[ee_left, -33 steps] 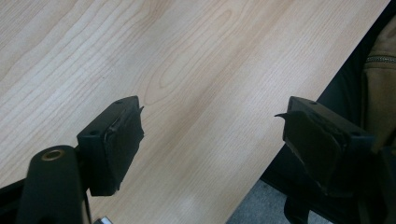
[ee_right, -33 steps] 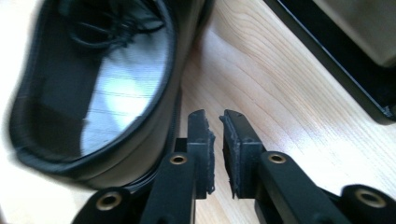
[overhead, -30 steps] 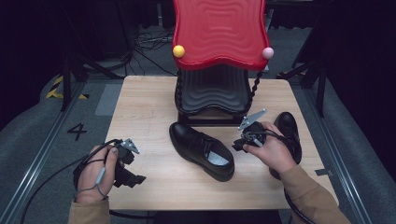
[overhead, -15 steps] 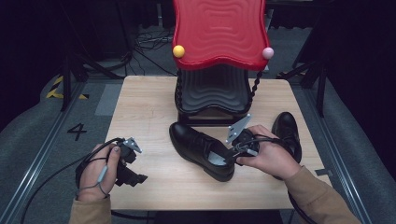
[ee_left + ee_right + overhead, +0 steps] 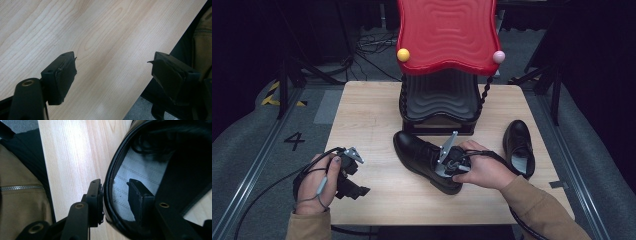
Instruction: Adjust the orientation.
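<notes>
Straddling the glossy black shoe's (image 5: 140, 202) curved heel wall, the right gripper's (image 5: 113, 195) fingers stay unclosed; left gripper (image 5: 112, 75) spread.

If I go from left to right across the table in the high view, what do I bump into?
Left gripper → the shoe in the middle → right gripper at that shoe's heel opening → the person's right hand → the second shoe.
</notes>
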Demonstrator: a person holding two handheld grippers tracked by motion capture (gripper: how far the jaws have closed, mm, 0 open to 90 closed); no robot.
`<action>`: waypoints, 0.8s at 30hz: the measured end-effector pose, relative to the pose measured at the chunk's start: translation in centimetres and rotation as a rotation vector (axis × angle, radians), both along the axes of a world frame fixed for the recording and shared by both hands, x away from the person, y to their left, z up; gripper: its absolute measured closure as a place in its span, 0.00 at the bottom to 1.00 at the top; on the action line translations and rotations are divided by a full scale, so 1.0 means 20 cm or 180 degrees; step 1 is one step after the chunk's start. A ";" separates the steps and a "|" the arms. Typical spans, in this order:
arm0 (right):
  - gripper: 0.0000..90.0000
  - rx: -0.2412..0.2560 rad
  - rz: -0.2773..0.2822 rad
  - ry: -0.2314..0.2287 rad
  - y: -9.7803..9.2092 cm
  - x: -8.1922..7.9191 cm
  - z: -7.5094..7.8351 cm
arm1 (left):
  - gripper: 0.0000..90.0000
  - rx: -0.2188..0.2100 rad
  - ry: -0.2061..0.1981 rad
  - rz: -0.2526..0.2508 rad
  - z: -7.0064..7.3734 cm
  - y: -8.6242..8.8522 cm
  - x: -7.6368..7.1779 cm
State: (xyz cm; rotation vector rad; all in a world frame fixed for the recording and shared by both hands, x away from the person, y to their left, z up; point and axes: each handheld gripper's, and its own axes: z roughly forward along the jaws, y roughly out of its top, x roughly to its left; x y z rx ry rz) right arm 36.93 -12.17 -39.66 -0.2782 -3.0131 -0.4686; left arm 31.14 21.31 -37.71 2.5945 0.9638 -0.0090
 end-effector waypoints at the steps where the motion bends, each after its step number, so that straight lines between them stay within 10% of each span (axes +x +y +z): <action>1: 0.71 -0.0015 -0.0017 0.0040 0.00 0.00 -0.01 | 0.23 0.0002 0.0008 0.0011 0.00 0.00 0.00; 14: 0.92 -0.0103 0.0123 0.0043 0.04 -0.03 -0.09 | 0.23 -0.0005 0.0003 0.0007 0.00 0.00 0.00; 24: 0.91 0.0199 0.0040 -0.0019 0.02 -0.13 -0.02 | 0.23 0.0004 -0.0018 -0.0043 0.01 -0.01 0.02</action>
